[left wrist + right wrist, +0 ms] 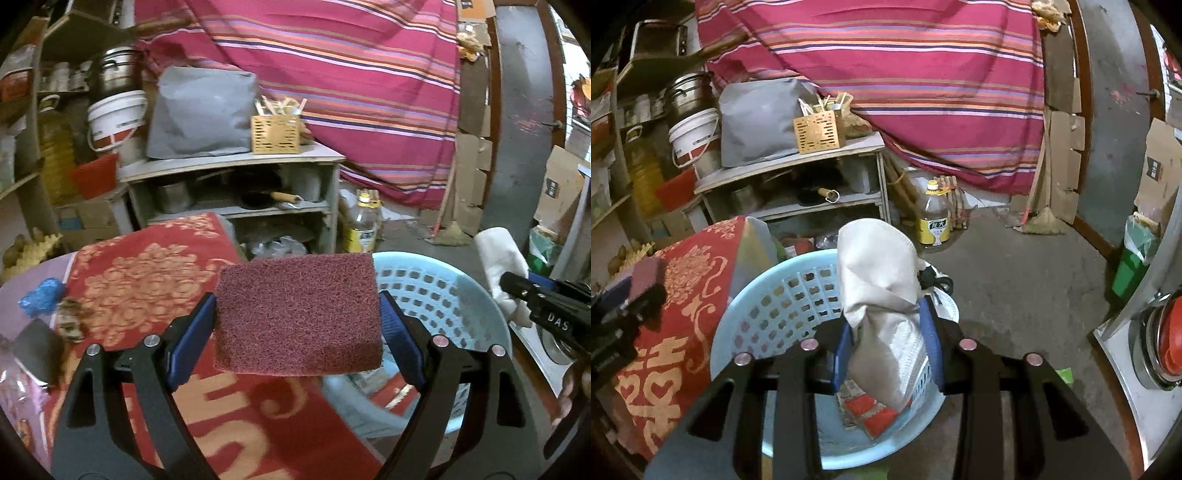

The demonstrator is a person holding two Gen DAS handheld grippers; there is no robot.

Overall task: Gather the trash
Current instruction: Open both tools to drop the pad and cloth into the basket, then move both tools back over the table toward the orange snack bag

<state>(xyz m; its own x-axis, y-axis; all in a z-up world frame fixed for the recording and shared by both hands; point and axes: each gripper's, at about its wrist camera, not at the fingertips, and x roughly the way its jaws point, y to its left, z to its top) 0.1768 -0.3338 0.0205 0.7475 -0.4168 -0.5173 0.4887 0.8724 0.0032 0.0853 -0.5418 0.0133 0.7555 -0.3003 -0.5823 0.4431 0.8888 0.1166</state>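
Red cloth (pixel 147 280) | one basket (pixel 768 314) – one pad (pixel 299 314), one mask (pixel 882 295) – both gripped

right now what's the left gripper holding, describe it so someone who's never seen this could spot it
Start at the pale blue perforated basket beside the red cloth with gold flowers. Over the basket's near rim, the left gripper is clamped on a scouring pad, held flat between its blue pads. It is the only dark maroon, coarse-fibred rectangle here, unlike the white face mask in the right gripper.
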